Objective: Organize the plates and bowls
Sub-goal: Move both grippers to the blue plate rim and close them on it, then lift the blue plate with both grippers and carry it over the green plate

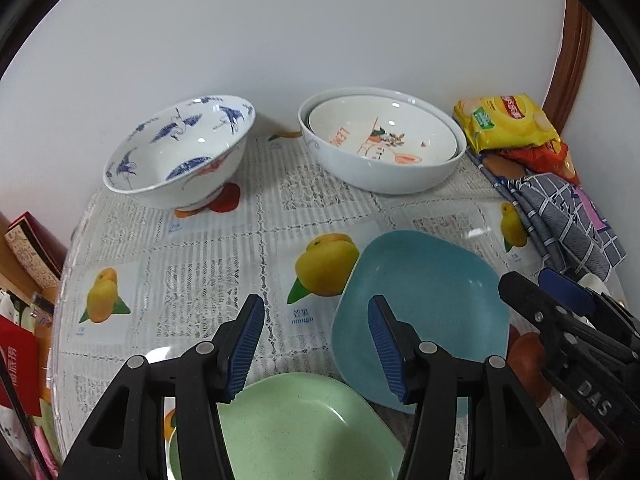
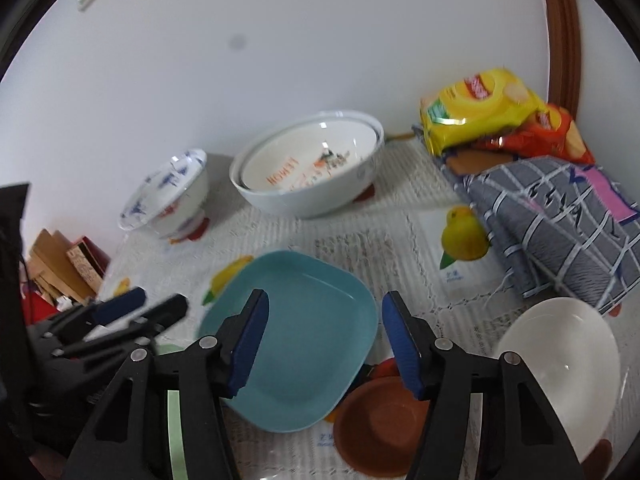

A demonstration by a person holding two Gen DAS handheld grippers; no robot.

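Left wrist view: left gripper point(image 1: 316, 344) hangs with its jaws apart and nothing between the pads, aimed at the seam where the green plate point(image 1: 288, 432) and the blue plate point(image 1: 424, 312) sit just beside each other. From this angle I can't tell whether the two rims touch or overlap. Right gripper point(image 2: 324, 340) is also parted and empty, hovering over the blue plate, with the brown dish point(image 2: 380, 428) and the plain white bowl point(image 2: 560, 368) close on its right.

Rest of the crockery sits at the back near the wall: the blue-patterned bowl point(image 1: 180, 148) on the left, and the big white bowl point(image 1: 380, 168) with a lemon-print bowl point(image 1: 380, 136) nested inside it.

Risks as I see them:
- Both grippers crowd the same patch. The right one's fingers already show at the edge of the left view point(image 1: 560, 312), so if both go for the blue plate I'd expect them to clash.
- Plates are shallow and look glossy. A pinch on the rim alone could slip, or tip the plate so it slides into the green one.
- The tablecloth point(image 1: 200, 264) is lace under what looks like clear film. Dragging a plate instead of lifting it may snag or pull the cloth and shift the bowls at the back.
- The blue-patterned bowl stands on a narrow foot, so it's likely the first to topple if the cloth moves.
- The brown dish sits right under the right gripper's outer finger, so a low approach could knock it.
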